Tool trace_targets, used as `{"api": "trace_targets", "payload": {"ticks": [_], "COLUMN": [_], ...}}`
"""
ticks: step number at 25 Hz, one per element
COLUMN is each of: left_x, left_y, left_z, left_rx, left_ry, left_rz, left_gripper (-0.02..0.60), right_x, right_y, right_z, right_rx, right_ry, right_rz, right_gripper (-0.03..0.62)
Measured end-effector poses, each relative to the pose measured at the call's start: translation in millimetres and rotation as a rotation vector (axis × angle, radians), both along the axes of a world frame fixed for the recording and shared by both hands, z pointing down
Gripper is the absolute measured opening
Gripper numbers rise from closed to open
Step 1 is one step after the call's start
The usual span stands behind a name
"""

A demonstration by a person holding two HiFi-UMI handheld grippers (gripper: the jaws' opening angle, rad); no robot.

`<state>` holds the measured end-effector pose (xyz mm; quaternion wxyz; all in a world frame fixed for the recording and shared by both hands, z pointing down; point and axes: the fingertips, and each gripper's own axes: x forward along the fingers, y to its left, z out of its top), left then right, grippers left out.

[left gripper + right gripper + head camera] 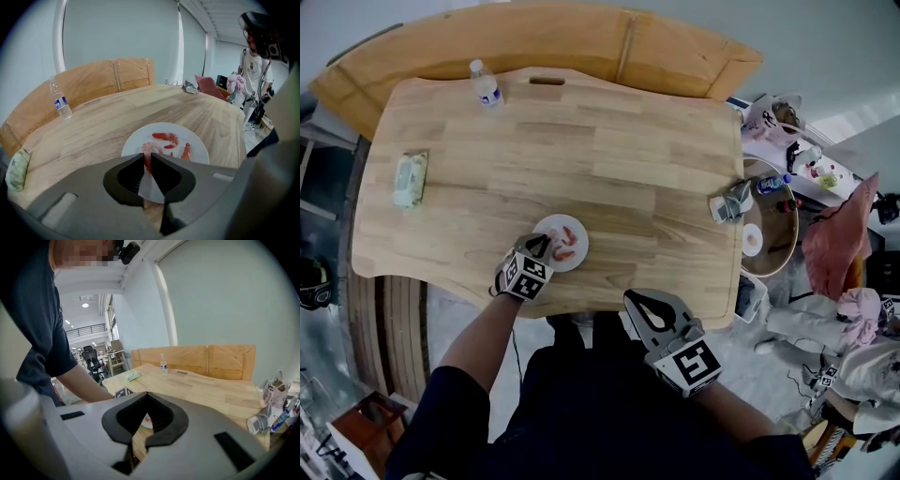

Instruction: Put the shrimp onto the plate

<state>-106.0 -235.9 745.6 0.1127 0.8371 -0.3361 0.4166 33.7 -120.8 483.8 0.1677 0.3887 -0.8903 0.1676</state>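
A white plate [573, 256] sits near the front edge of the wooden table [581, 150]. Two red shrimp [166, 137] lie loose on the plate [199, 146]. A third, pinker shrimp [150, 150] is pinched between the jaws of my left gripper [147, 161], which is shut on it just above the near part of the plate. In the head view the left gripper [547, 246] reaches over the plate's left rim. My right gripper [635, 300] hangs off the table's front edge by the person's body; its jaws [147, 394] are shut with nothing in them.
A water bottle [486, 84] stands at the far left and a green packet [410, 178] lies at the left edge. A curved wooden bench back [534, 37] runs behind the table. A small grey device [729, 202] sits at the right edge, beside a cluttered round stand [773, 234].
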Motion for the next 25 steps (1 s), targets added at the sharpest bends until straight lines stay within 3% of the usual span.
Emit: {"api": "trace_targets", "payload": {"ticks": [25], "left_x": [3.1], "left_y": [8.9], "left_z": [-12.6], "left_rx": [0.013], "left_ry": [0.025], "left_rz": [0.009], "left_gripper": [0.049], "right_x": [3.9], "right_y": [5.5], "right_z": [-4.8], "right_rx": [0.012], "right_ry": [0.016], "right_rz": [0.002], "right_gripper": [0.009]}}
